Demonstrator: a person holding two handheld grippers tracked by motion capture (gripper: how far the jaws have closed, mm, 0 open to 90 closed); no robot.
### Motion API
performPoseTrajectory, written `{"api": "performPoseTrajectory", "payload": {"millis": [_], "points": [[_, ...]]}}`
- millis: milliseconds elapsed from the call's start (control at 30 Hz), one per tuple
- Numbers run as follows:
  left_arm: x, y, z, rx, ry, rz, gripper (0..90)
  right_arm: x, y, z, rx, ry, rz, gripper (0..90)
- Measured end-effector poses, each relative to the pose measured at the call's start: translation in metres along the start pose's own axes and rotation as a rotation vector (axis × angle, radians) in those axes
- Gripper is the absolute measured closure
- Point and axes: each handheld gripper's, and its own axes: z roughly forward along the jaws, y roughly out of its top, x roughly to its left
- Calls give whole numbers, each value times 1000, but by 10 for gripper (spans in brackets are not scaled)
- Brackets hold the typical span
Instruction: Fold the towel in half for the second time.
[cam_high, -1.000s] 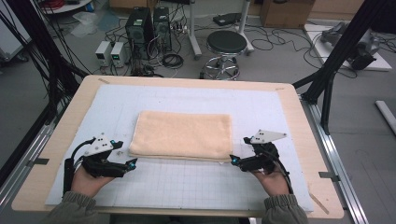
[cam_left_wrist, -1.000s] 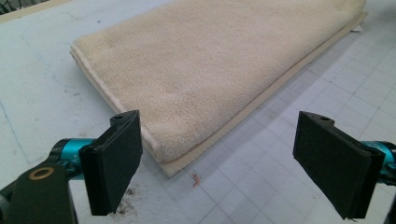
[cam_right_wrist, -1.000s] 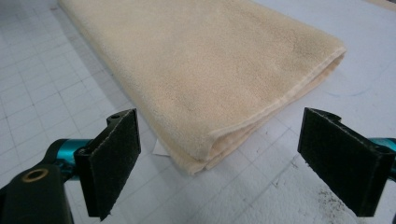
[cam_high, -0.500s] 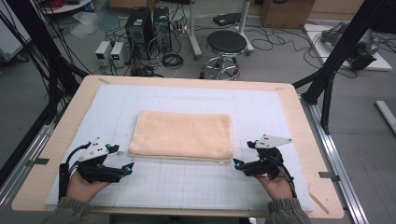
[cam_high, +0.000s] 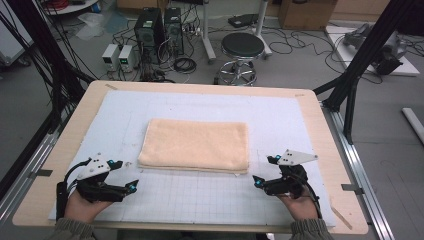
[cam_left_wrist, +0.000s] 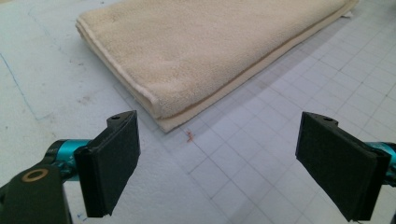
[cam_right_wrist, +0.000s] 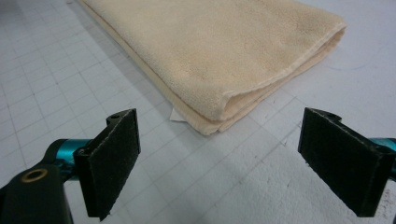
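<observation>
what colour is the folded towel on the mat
Pale peach-beige, plain with no pattern. The towel shows best in the right gripper view.

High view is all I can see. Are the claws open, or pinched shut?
Observer: Both open. In the left gripper view, the left gripper has its jaws spread wide, with bare mat between them.
Operator: Is the towel one flat layer?
Observer: No, the towel is folded; the right gripper view shows stacked layers at its near corner.
Operator: Anything hiding under it?
Observer: A small white tag peeks out beneath that corner.
</observation>
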Motion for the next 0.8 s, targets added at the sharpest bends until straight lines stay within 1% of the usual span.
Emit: {"api": "performPoseTrajectory", "payload": {"millis": [33, 67, 100, 233, 300, 400, 633, 800], "points": [[-1, -1, 0, -2, -1, -6, 143, 1, -1, -1, -2, -1, 4, 122], [-1, -2, -1, 3, -2, -4, 143, 1, -2, -2, -5, 2, 1, 122], [-1, -2, -2, 3, -3, -5, 143, 2, -2, -3, -4, 4, 8, 122], [-2, -6, -4, 10, -2, -7, 143, 3, -5, -6, -9, 5, 8, 122], [-3, -8, -6, 12, -1, -13, 143, 5, -7, -8, -9, 7, 15, 122], [-3, -10, -8, 12, 3, -16, 143, 5, -8, -10, -17, 6, 12, 122], [-4, -11, -9, 12, 4, -17, 143, 8, -12, -14, -16, 11, 11, 122], [-4, -11, -8, 14, 2, -14, 143, 9, -13, -14, -17, 13, 20, 122]]}}
